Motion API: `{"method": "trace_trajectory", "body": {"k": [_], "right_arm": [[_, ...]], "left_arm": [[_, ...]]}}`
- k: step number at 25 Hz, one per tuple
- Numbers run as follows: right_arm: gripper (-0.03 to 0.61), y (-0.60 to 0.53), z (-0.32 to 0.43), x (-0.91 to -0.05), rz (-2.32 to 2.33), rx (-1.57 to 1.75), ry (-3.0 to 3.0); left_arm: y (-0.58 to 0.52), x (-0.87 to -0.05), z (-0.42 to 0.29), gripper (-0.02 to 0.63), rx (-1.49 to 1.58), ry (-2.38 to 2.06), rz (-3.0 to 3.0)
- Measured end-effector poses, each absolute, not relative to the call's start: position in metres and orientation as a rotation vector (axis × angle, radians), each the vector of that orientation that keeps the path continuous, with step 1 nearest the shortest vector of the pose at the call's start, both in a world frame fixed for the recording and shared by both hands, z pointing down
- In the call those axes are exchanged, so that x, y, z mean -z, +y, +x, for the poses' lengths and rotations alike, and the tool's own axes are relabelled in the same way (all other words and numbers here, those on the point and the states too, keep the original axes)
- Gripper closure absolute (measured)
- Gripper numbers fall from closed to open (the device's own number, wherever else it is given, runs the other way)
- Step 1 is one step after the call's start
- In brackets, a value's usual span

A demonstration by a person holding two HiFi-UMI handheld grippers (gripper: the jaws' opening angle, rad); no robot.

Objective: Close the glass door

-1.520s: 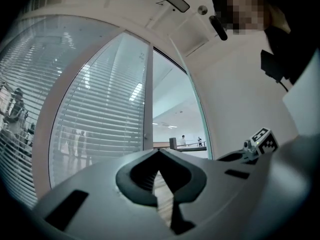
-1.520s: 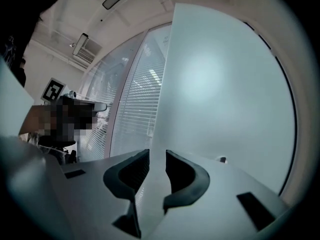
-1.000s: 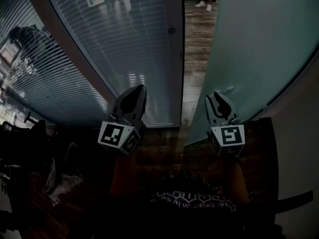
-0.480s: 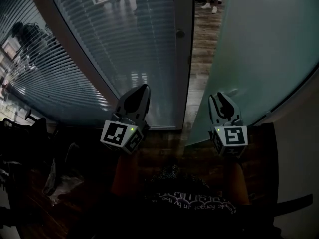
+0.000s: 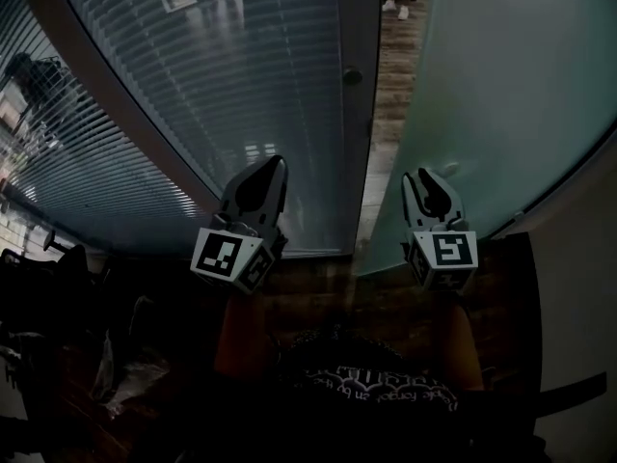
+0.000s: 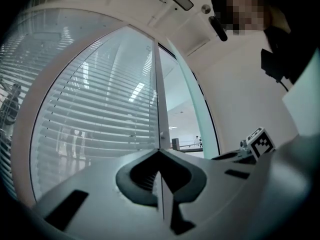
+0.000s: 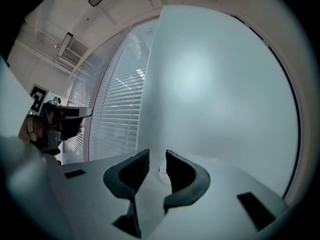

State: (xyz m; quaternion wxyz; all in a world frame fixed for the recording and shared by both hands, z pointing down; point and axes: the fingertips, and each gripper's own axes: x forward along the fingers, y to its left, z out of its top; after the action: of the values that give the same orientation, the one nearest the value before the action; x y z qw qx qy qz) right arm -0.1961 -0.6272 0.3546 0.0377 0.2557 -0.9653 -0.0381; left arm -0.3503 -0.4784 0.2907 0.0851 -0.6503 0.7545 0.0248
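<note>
I see a big window (image 5: 193, 95) with blinds on my left. The floor (image 5: 388, 75) is dark wood. A white wall (image 5: 578, 287) stands on my right. The room looks dim.

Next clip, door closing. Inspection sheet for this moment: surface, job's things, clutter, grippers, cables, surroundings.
Surface: wooden floor, seen through the doorway gap.
Job's things: frosted glass door, ajar.
Clutter: dark shapes lower left, too dim to name.
Grippers: left gripper shut, empty; right gripper jaws slightly apart, close to the door.
Cables: nothing seen.
Surroundings: glass wall with blinds; a person's shoes beyond.
</note>
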Motion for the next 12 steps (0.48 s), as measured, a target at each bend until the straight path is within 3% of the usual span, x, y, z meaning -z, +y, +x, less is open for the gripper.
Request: {"method": "trace_trajectory", "body": {"k": [12], "right_arm": [[0.477, -0.663, -0.245, -0.376, 0.806, 0.098, -2.956]], "left_arm": [[-0.474, -0.313, -0.398, 0.612, -0.047, 2.305, -1.880]]}}
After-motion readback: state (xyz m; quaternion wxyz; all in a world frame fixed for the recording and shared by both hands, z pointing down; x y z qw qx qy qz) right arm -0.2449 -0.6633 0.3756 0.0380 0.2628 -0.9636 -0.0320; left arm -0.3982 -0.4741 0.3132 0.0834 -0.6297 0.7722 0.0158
